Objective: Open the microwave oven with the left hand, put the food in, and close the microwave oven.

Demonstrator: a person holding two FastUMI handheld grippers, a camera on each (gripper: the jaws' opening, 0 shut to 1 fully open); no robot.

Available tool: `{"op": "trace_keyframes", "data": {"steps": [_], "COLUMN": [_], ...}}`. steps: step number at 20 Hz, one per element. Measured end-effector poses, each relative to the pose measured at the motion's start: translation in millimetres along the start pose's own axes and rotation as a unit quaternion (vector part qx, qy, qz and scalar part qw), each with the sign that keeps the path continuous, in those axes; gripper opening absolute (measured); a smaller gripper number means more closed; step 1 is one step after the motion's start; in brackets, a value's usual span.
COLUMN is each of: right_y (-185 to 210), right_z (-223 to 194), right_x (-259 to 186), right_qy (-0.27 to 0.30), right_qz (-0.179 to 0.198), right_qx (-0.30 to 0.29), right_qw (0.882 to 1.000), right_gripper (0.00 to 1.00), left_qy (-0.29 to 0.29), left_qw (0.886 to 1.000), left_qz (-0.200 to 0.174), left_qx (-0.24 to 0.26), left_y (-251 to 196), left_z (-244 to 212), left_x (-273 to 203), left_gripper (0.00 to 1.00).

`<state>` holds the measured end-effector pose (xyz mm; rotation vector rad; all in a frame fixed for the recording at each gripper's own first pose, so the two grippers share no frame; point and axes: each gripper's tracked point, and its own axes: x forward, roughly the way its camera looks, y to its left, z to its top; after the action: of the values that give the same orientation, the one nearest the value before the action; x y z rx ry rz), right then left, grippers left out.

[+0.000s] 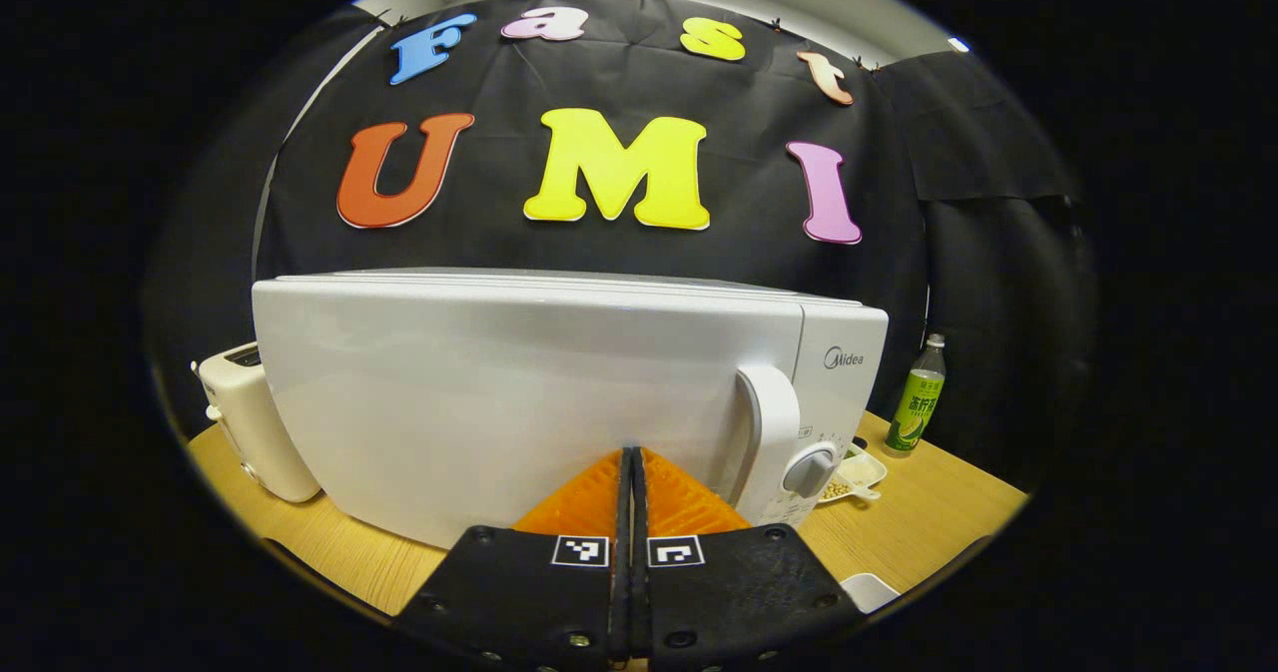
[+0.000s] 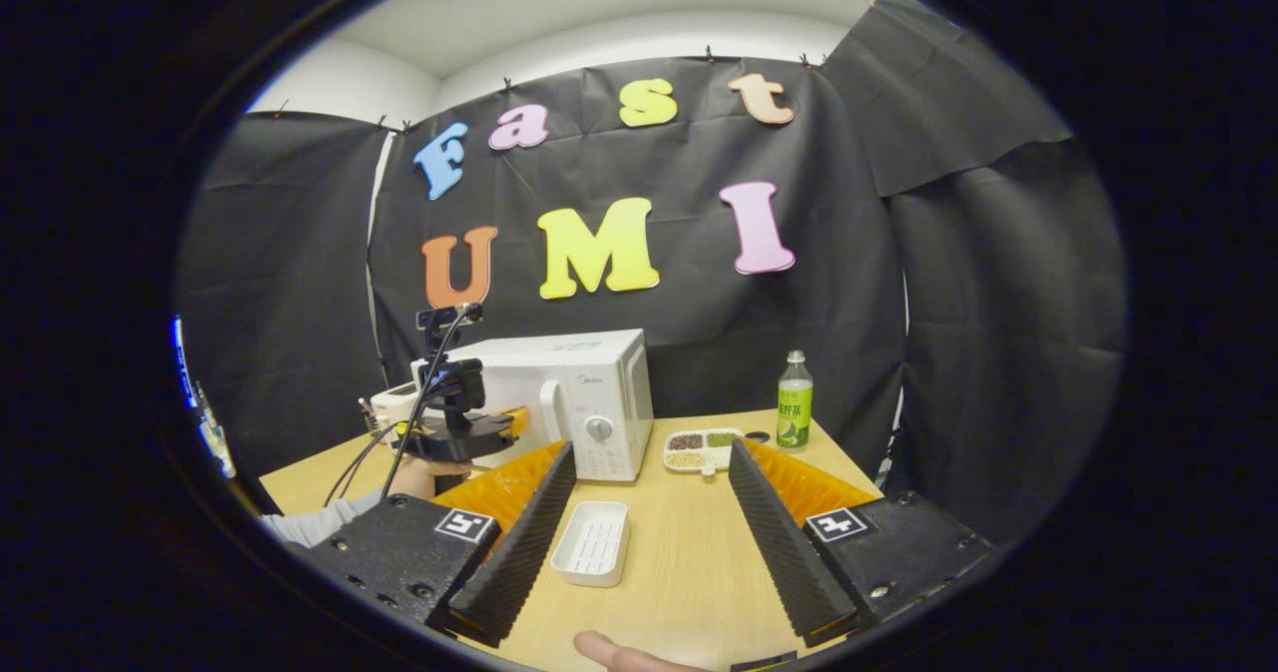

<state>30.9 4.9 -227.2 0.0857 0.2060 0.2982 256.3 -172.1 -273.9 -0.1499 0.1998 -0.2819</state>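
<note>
Microwave oven [image 1: 559, 392] stands shut on the wooden table [image 1: 929, 512], directly ahead of the left gripper [image 1: 631, 472] and very near it. Its door handle [image 1: 771, 432] is a vertical bar just ahead and to the right of the fingertips, with the round knob [image 1: 811, 470] beside it on the control panel.

Left gripper: fingers pressed together, nothing between them. Right gripper [image 2: 649, 492]: jaws wide apart, empty, held back from the oven; a white ribbed tray [image 2: 593, 542] lies on the table between its fingers, and a divided dish of food [image 2: 704, 449] sits farther ahead, next to the oven's right side.

Step in hand, as I judge it: opening the door. To do it well, spread the left fingers first, shift right to bracket the handle, close on it, then pull along the door's swing, not straight back, so the oven does not slide.

Hard to make out:
- whether the left fingertips touch the door or stop just short
- the gap behind the handle
- which dish counts as the food
- the toaster [image 1: 255, 422] to the left of the oven is partly covered by it

A green bottle [image 2: 795, 402] stands beyond the dish.
</note>
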Motion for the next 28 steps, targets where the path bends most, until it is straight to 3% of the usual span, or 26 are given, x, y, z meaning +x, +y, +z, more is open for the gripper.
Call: {"op": "trace_keyframes", "data": {"steps": [2,3,4,7,9,10,11,12,14,18,23,24,25,26,27,28], "right_y": [1,0,0,1,3,5,5,5,7,-6,-17,-23,-26,-28,-28,-27], "right_z": [0,0,0,3,3,3,3,5,14,50,97,106,115,124,135,143], "right_x": [-6,-9,-12,-21,-27,-30,-33,-35,-45,-65,-105,-112,-119,-127,-134,-141], "right_qy": [0.003,0.004,0.005,0.004,0.007,0.010,0.011,0.010,0.004,-0.032,-0.068,-0.074,-0.079,-0.085,-0.095,-0.103], "right_qz": [-0.003,-0.006,-0.009,-0.019,-0.023,-0.025,-0.028,-0.033,-0.037,-0.074,-0.089,-0.097,-0.104,-0.109,-0.113,-0.117], "right_qx": [0.002,0.001,0.000,-0.003,-0.004,-0.005,-0.007,-0.008,-0.013,-0.002,0.007,0.009,0.012,0.014,0.011,0.008], "right_qw": [1.000,1.000,1.000,1.000,1.000,1.000,1.000,0.999,0.999,0.997,0.994,0.992,0.991,0.990,0.989,0.988], "right_gripper": [0.98,0.91,0.98,0.99,0.98,0.98,0.98,0.91,0.92,0.91,0.91,0.98,0.98,0.91,0.98,0.98], "left_qy": [0.004,0.014,0.032,0.061,0.072,0.070,0.069,0.063,0.051,0.019,-0.022,-0.033,-0.047,-0.059,-0.070,-0.076], "left_qw": [1.000,0.999,0.999,0.998,0.997,0.997,0.996,0.997,0.997,0.999,0.999,0.999,0.998,0.997,0.996,0.996], "left_qz": [0.017,0.033,0.031,0.035,0.018,0.018,0.025,0.035,0.045,0.030,0.028,0.036,0.045,0.049,0.052,0.051], "left_qx": [0.009,0.015,0.012,-0.005,-0.036,-0.041,-0.041,-0.037,-0.030,-0.024,-0.007,0.004,0.016,0.025,0.026,0.022], "left_y": [6,13,12,13,3,3,6,10,14,9,2,4,7,7,6,4], "left_z": [-1,-5,-15,-27,-28,-24,-20,-14,3,50,120,136,154,168,182,190], "left_x": [-1,-3,-8,-31,-57,-71,-86,-101,-129,-185,-256,-270,-285,-299,-312,-324], "left_gripper": [0.00,0.00,0.01,0.03,0.11,0.21,0.37,0.51,0.95,0.95,0.95,0.95,0.95,0.95,0.95,0.95]}}
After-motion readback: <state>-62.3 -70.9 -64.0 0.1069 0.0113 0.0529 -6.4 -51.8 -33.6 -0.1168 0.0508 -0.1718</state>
